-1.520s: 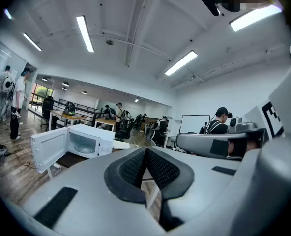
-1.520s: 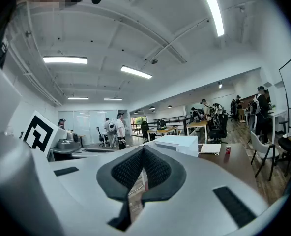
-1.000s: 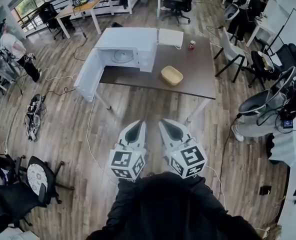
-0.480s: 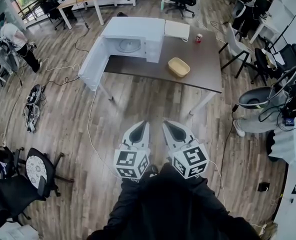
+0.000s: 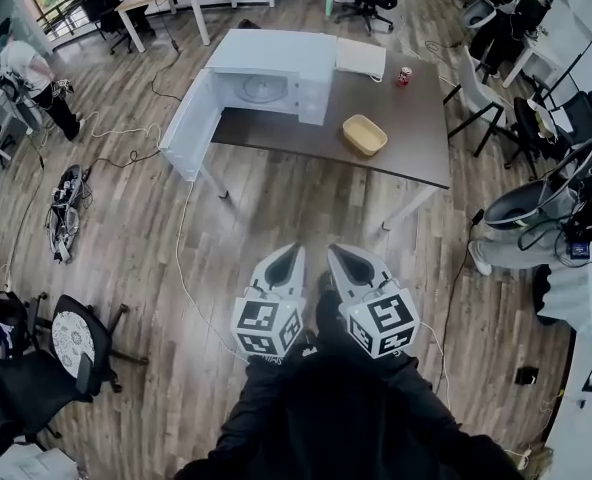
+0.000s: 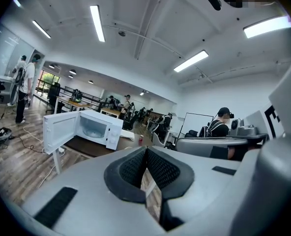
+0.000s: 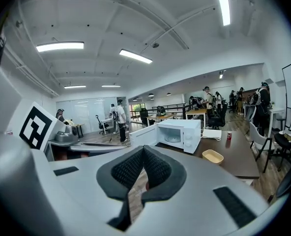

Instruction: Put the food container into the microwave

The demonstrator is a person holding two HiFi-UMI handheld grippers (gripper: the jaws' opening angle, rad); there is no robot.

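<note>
Food container (image 5: 364,135) seen on dark table (image 5: 416,118), well apart from both grippers, ahead and slightly to right of them. Microwave (image 5: 266,73) set at table's left end, door swung open; container near it, not touching. Left gripper (image 5: 290,255) held over wooden floor, jaws pressed together, nothing between. Right gripper (image 5: 338,255) held just beside it, jaws likewise closed, empty. Red can (image 5: 404,75) stood near table's far edge.
</note>
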